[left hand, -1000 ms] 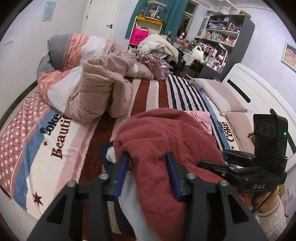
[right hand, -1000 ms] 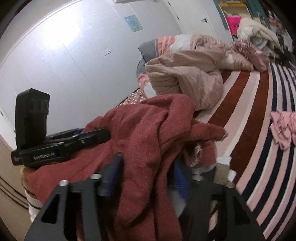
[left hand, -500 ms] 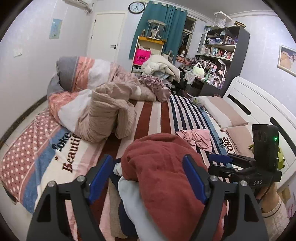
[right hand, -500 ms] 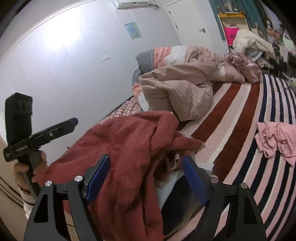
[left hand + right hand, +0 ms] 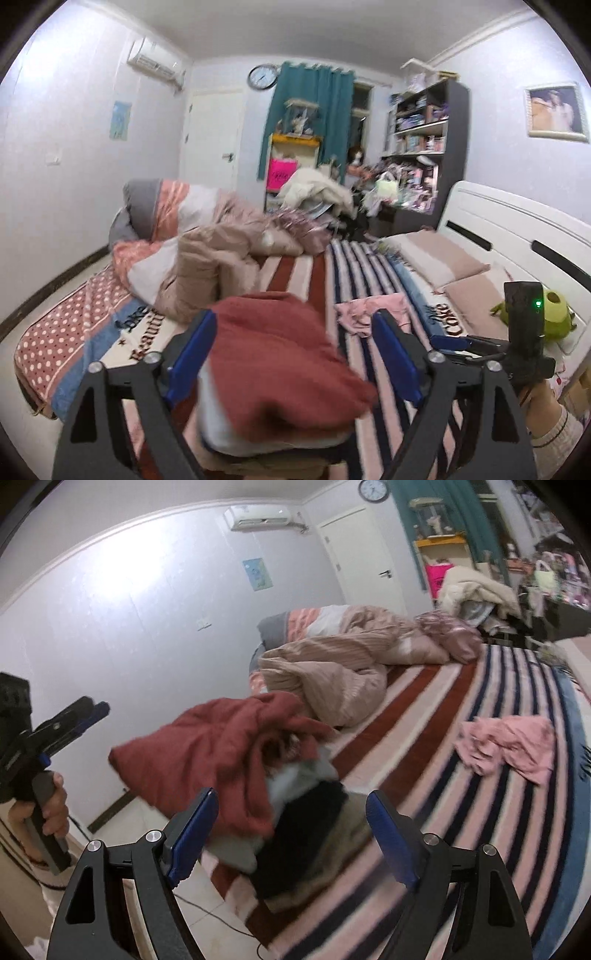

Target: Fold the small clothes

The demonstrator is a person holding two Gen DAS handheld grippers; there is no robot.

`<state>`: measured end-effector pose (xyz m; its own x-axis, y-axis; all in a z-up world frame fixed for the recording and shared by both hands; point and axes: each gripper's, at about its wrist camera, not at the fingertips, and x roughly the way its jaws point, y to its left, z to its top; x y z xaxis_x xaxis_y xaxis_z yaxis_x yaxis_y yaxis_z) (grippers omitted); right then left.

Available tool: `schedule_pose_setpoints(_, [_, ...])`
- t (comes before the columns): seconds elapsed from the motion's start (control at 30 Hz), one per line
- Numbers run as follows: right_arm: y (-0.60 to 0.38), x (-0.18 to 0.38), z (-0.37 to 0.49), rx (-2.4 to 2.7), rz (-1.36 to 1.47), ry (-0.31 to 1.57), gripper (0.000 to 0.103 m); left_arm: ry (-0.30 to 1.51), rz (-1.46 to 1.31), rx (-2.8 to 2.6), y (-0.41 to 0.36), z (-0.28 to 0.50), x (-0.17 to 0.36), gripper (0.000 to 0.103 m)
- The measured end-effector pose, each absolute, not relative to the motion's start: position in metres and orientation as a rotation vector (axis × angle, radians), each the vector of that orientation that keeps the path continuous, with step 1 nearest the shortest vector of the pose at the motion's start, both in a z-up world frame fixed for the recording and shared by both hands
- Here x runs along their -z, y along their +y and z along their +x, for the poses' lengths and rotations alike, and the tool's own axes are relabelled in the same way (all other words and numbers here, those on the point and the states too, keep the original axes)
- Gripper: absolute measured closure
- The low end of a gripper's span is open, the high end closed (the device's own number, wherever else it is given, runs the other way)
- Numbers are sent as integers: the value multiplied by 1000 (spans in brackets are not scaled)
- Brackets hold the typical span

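A red garment [image 5: 280, 354] lies on top of a stack of folded clothes [image 5: 306, 834] at the near edge of the striped bed [image 5: 424, 812]. My left gripper [image 5: 293, 325] hovers just behind the stack, jaws wide and still opening, with the red cloth seen between them but not pressed by either pad. My right gripper [image 5: 291, 801] is likewise drawn back, its jaws opening with nothing gripped. A crumpled pink garment [image 5: 369, 312] lies loose on the stripes to the right, also in the right wrist view [image 5: 509, 746].
A bunched beige quilt [image 5: 207, 258] fills the bed's far left. Pillows [image 5: 439, 258] and a green plush toy [image 5: 554, 314] lie by the white headboard. The tiled floor [image 5: 140, 823] drops off left of the stack. A cluttered shelf stands at the back.
Both grippers were shut on the red garment; they have let go, opened wide and pulled back and up. The garment now rests on the stack.
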<state>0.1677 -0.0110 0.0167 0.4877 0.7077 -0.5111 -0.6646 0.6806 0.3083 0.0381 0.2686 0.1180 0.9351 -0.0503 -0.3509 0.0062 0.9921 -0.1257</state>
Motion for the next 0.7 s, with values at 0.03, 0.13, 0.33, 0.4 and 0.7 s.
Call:
schedule_pose_setpoints(0.03, [-23, -15, 161, -823, 74, 643, 22, 335, -114, 52, 251, 30, -114, 14])
schedule_pose_setpoints(0.13, [-65, -7, 137, -767, 59, 586, 19, 269, -102, 70, 208, 13, -99, 9])
schedule_pose_setpoints(0.33, [-147, 21, 99, -613, 31, 500, 14, 142, -104, 9, 127, 4, -62, 1])
schedule_pose_setpoints(0.4, [-168, 28, 87, -552, 22, 449, 11, 126, -109, 17, 102, 10, -47, 1])
schedule_pose_setpoints(0.7, [-207, 46, 66, -336, -80, 213, 0, 182, -48, -14, 26, 67, 14, 1])
